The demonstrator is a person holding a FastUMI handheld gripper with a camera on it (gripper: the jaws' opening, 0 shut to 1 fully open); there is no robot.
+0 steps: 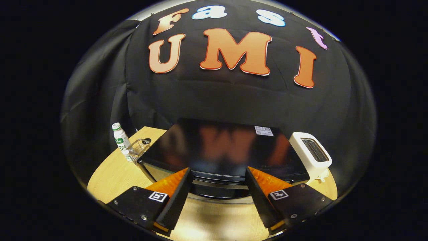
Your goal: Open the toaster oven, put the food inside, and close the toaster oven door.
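Note:
The black toaster oven stands on the wooden table, seen from above its glossy top. Its front upper edge and door handle lie just ahead of and between my fingers. My gripper is open, its two fingers spread wide with their tips near the oven's front edge on either side of the handle area. Nothing is pressed between them. Whether the door is open or closed is hard to tell from this angle. I see no food.
A white slot toaster stands right of the oven. Left of the oven sit a small wire basket and a white bottle with a green cap. Black cloth walls close the booth behind.

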